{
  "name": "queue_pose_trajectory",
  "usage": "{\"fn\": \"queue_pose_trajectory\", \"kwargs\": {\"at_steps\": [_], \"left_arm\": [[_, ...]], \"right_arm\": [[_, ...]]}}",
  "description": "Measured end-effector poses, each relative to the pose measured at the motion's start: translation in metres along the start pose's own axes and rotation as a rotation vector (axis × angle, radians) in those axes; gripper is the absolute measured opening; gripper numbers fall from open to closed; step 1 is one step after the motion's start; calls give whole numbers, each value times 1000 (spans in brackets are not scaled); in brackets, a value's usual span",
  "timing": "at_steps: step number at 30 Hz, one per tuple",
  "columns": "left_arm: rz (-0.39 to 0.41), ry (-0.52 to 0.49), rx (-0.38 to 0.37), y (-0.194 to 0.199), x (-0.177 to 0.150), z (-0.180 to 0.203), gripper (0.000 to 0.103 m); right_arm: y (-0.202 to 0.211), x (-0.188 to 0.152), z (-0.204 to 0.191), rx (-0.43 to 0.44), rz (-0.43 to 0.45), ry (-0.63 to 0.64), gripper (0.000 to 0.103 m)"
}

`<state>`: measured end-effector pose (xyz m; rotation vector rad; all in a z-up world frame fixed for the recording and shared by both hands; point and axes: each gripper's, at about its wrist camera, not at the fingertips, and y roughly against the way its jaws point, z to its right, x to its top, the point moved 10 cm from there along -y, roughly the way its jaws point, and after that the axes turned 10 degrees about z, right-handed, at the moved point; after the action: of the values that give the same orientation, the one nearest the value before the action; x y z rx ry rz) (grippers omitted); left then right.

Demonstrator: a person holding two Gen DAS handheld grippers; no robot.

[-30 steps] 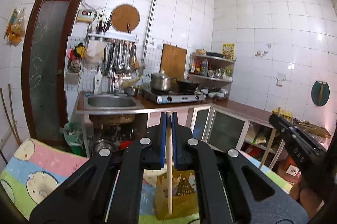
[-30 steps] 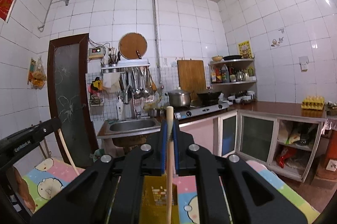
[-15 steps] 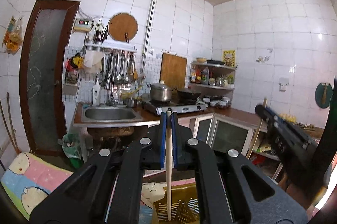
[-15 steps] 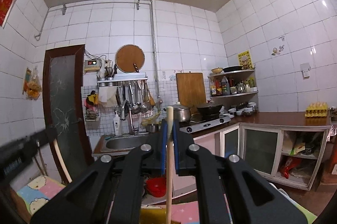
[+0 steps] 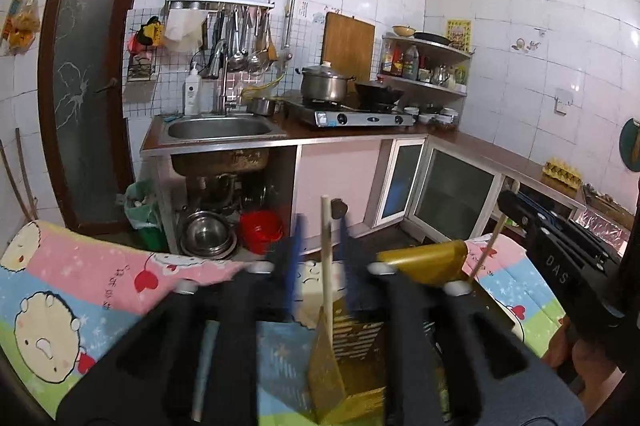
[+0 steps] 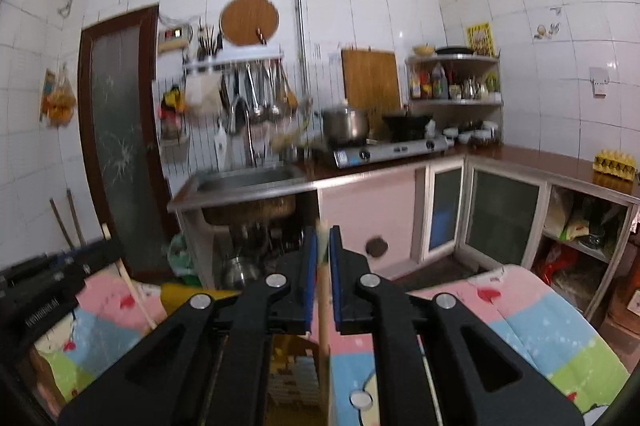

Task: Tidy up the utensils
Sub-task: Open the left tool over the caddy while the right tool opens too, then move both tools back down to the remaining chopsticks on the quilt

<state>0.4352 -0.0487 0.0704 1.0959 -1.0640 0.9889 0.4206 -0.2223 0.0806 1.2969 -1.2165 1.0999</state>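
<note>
Two wooden chopsticks: one (image 5: 327,266) stands free in the yellow basket (image 5: 348,358) between the left gripper (image 5: 318,246)'s parted fingers, one (image 6: 322,290) sits clamped in the right gripper (image 6: 322,246), lettered "DAS" at 3 o'clock.

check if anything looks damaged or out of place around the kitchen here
The frosted glass in the brown door left of the sink is cracked, white lines branching from about mid-height. Beyond that, the left gripper stands open, its chopstick loose over the yellow basket.
</note>
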Motion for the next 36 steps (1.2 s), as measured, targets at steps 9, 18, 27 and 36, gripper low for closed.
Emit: {"fn": "queue_pose_trajectory", "kwargs": {"at_steps": [9, 18, 27, 36], "left_arm": [[33, 2, 46, 61, 18, -29, 98], [-129, 48, 45, 89, -34, -46, 98], [-281, -22, 46, 91, -113, -37, 98], [-432, -60, 36, 76, -188, -23, 98]], "right_arm": [[73, 4, 31, -117, -80, 6, 66], [135, -76, 49, -182, -274, -12, 70], [161, -173, 61, -251, -477, -50, 70], [160, -207, 68, -295, -551, -61, 70]]}}
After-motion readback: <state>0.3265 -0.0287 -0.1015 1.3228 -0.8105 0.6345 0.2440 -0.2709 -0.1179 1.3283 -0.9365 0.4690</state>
